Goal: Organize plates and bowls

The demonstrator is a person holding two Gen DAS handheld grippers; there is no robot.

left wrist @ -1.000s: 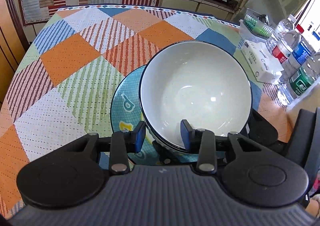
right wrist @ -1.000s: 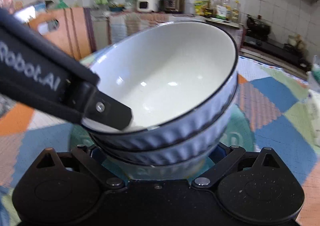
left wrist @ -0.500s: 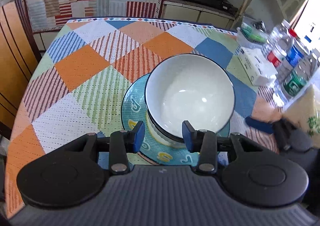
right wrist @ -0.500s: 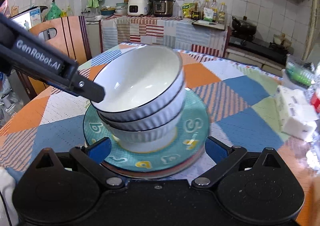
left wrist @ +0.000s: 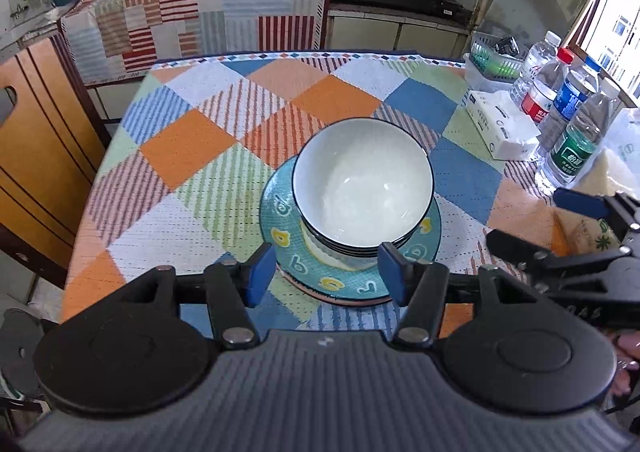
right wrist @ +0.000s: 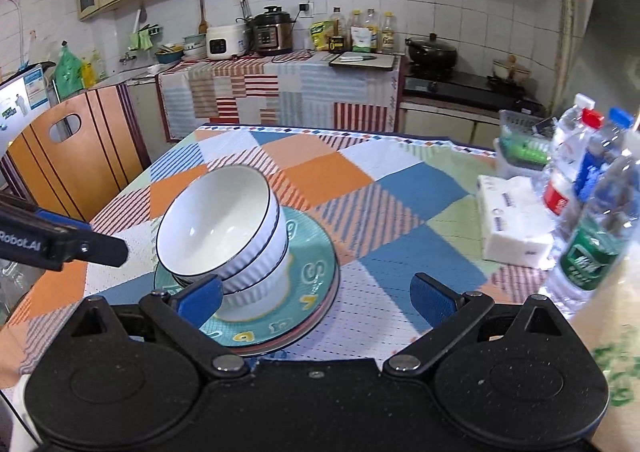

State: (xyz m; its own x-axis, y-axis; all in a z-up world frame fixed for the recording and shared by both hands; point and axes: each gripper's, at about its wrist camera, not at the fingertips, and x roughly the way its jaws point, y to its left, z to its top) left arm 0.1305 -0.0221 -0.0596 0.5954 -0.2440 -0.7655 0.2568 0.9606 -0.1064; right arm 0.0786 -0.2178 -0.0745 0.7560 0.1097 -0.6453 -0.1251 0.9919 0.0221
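A stack of white ribbed bowls with dark rims (left wrist: pixel 362 187) stands on a teal plate with letters (left wrist: pixel 288 248), which lies on other plates on the checked tablecloth. The stack also shows in the right wrist view (right wrist: pixel 224 228), leaning a little, on the teal plate (right wrist: pixel 316 268). My left gripper (left wrist: pixel 326 272) is open and empty, held above and in front of the stack. My right gripper (right wrist: pixel 316 296) is open and empty, to the right of the stack and apart from it; it shows in the left wrist view (left wrist: pixel 560 219) too.
Water bottles (left wrist: pixel 568 119), a tissue pack (left wrist: pixel 500 123) and a small basket (left wrist: pixel 492 55) stand along the table's right side. A wooden chair (left wrist: pixel 36 147) stands at the left. A kitchen counter (right wrist: pixel 280 87) is behind the table.
Both grippers have pulled back and up from the bowl stack. The left jaws, which were around the top bowl's rim, have let go and opened wider. The stack stays on the plate.
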